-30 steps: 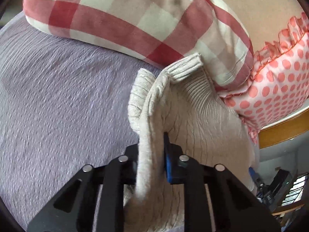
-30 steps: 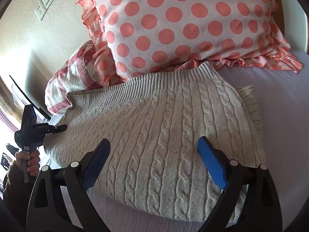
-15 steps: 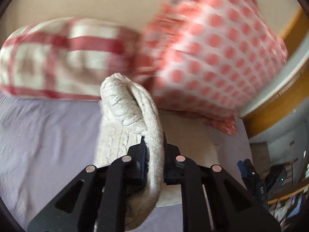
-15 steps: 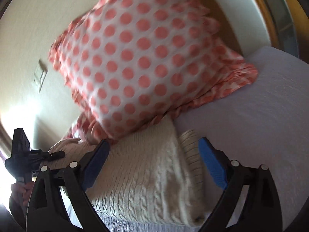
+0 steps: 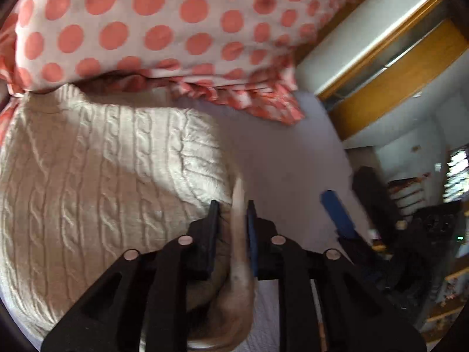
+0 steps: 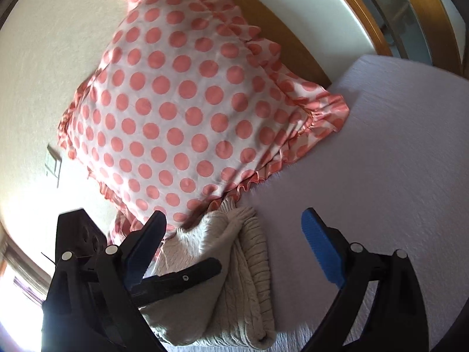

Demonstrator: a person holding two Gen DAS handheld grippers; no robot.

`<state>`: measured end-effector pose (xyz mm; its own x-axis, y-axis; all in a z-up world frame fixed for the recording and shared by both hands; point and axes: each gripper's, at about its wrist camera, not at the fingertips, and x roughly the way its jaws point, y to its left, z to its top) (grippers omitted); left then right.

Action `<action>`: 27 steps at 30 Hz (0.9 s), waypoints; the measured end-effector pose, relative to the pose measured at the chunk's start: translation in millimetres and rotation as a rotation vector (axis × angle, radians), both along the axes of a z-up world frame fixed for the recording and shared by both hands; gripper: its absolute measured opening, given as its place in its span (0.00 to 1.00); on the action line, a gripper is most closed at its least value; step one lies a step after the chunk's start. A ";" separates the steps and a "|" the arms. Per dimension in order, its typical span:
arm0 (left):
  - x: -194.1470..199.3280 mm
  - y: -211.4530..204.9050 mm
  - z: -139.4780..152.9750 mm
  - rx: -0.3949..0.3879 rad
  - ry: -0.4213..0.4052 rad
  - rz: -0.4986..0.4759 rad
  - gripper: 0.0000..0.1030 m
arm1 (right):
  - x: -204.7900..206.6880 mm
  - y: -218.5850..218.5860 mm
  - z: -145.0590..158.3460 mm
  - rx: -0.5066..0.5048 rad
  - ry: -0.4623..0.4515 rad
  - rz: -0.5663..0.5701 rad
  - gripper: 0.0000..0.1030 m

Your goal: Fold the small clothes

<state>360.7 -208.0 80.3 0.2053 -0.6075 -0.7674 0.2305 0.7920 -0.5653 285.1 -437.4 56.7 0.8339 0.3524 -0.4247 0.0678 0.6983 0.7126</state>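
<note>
Left wrist view: your left gripper (image 5: 233,226) is pinched shut on a fold of the cream cable-knit sweater (image 5: 96,182), which lies on the lilac bed sheet (image 5: 281,158) with its far end touching the polka-dot pillow (image 5: 146,26) at the head edge. The knit looks thick, soft and floppy, so it will likely sag and stretch unless you grip through both layers near an edge.

Right wrist view: your right gripper (image 6: 234,243) hangs with its jaws spread wide, holding nothing, above the sweater's (image 6: 234,278) ribbed edge. The sweater sits folded double near the pillow (image 6: 187,111). Take the ribbed hem; it looks firmest.
</note>
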 end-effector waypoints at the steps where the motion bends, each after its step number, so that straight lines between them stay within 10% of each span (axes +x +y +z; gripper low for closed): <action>1: 1.8 5.3 2.4 -0.093 0.006 -0.013 0.20 | -0.7 0.3 0.6 -0.009 -0.007 0.002 0.93; 4: -8.1 51.1 30.4 -0.239 -0.071 0.016 0.32 | -1.1 1.8 4.5 -0.012 -0.043 0.039 0.93; 6: -20.7 81.7 46.6 -0.187 -0.155 0.041 0.47 | -1.8 6.8 8.9 -0.014 -0.072 0.093 0.92; 13: -63.6 156.9 39.4 0.048 -0.247 0.016 0.51 | 9.1 52.7 24.9 -0.163 -0.060 0.290 0.69; 18: -67.9 161.5 21.2 0.030 -0.243 -0.026 0.52 | 49.1 82.9 -5.6 -0.243 0.151 0.363 0.47; 21: -71.6 154.3 19.0 0.050 -0.297 -0.057 0.58 | 51.9 93.5 -16.9 -0.321 0.167 0.369 0.15; 27: -80.2 130.4 12.0 0.036 -0.323 -0.141 0.61 | 62.9 74.4 -13.9 -0.361 0.172 0.227 0.10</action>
